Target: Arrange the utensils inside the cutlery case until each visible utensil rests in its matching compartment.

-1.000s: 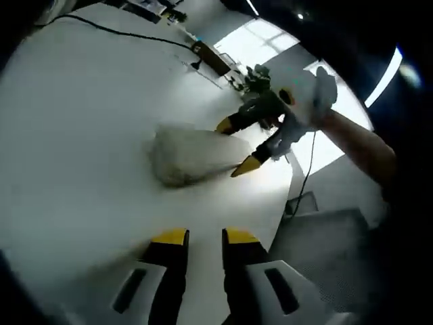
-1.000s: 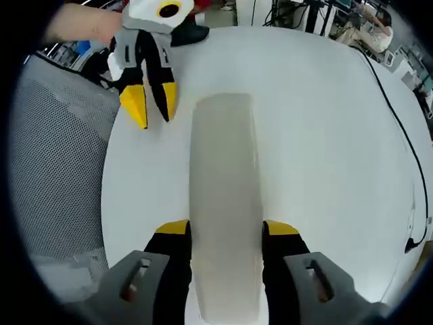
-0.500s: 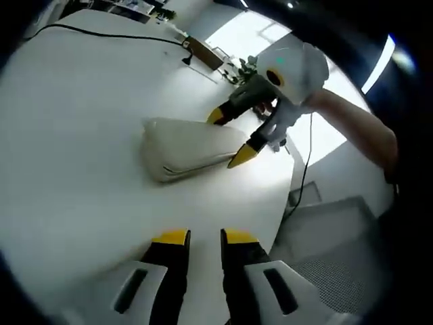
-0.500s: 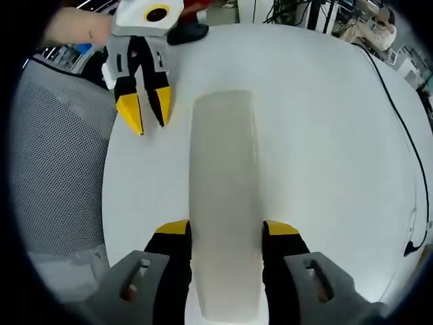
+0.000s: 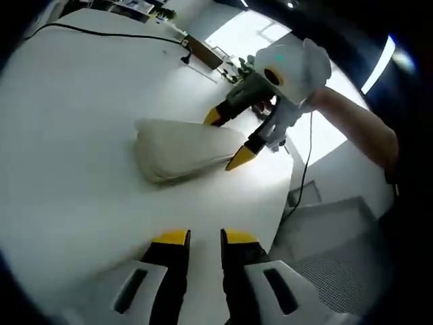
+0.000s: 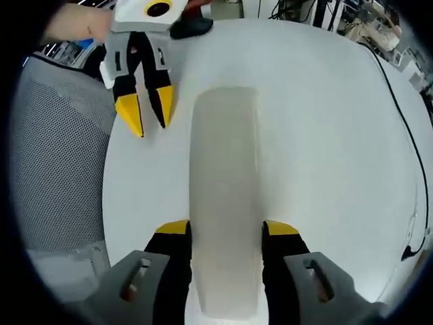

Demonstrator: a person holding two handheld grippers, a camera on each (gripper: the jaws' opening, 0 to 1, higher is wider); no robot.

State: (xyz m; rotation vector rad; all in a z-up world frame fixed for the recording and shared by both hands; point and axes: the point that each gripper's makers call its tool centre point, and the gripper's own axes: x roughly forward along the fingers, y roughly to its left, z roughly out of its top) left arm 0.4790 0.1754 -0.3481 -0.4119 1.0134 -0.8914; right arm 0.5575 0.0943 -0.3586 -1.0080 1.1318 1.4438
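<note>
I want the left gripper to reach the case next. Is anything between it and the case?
Nothing visible. Bare white table lies between the left gripper and the closed pale oblong cutlery case; the right gripper already straddles the case's far end.

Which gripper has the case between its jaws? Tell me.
The right gripper: its jaws straddle one end of the pale cutlery case on the white table. The left gripper hangs beside the case, jaws nearly together, nothing between them.

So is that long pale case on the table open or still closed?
Closed. The cutlery case lies flat on the white table with its lid on and no utensils visible; the right gripper straddles one end of it.
</note>
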